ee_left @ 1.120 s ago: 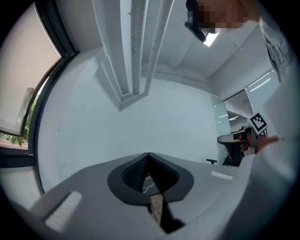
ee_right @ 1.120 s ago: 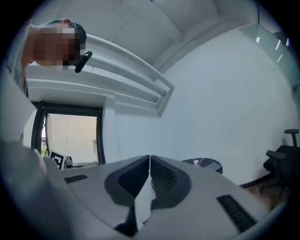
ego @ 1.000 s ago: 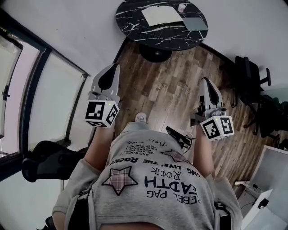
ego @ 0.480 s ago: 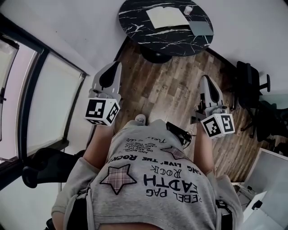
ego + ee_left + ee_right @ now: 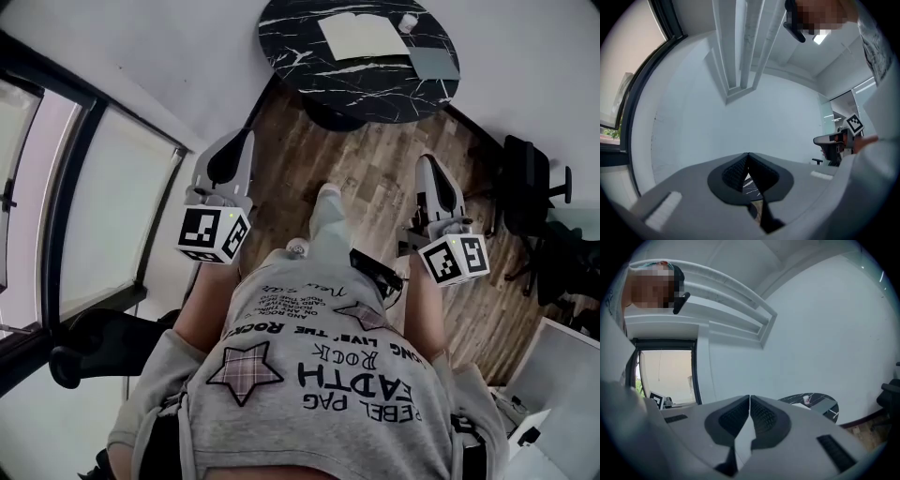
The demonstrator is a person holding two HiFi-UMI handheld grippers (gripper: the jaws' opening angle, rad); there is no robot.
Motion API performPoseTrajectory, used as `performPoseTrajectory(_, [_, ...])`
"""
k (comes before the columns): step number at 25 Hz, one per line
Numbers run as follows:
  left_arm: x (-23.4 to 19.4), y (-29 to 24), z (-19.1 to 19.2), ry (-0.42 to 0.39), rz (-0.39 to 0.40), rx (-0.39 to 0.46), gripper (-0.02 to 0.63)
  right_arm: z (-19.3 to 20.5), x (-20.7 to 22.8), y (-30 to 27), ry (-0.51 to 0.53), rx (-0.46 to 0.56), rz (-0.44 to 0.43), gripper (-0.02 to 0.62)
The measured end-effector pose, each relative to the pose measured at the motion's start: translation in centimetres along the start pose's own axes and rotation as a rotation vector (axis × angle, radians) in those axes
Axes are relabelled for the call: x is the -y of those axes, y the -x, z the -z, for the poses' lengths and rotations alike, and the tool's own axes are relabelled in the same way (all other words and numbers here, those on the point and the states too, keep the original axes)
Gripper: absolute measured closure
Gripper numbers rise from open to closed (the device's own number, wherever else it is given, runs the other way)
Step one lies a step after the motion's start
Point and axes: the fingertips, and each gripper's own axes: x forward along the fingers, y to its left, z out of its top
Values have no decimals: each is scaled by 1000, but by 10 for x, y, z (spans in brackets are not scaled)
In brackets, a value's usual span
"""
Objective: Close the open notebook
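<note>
The open notebook [image 5: 361, 37] lies with pale pages up on a round black marble table [image 5: 309, 47] at the top of the head view, well ahead of both grippers. Beside it lie a grey flat object [image 5: 434, 63] and a small white cup [image 5: 407, 21]. My left gripper [image 5: 240, 138] and right gripper [image 5: 424, 164] are held level over the wooden floor, both shut and empty. In the left gripper view the left gripper [image 5: 748, 155] has its pads pressed together. The right gripper [image 5: 750, 397] is likewise shut, with the table [image 5: 820, 401] and cup [image 5: 805, 401] beyond it to the right.
A tall window [image 5: 84, 216] runs along the left. Black office chairs [image 5: 530, 187] stand at the right, another dark chair [image 5: 94, 342] at lower left. A white wall [image 5: 169, 56] stands behind the table. The person's foot [image 5: 326, 202] is on the wooden floor [image 5: 366, 178] between the grippers.
The person has stepped toward the table, one foot now forward. Both grippers have moved along, still shut. The table has shifted right in the head view.
</note>
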Motion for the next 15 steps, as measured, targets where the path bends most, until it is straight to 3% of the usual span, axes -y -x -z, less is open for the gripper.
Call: performPoseTrajectory(15, [-36, -117, -11, -1, -50, 21, 597, -21, 86, -99, 1, 4, -18, 581])
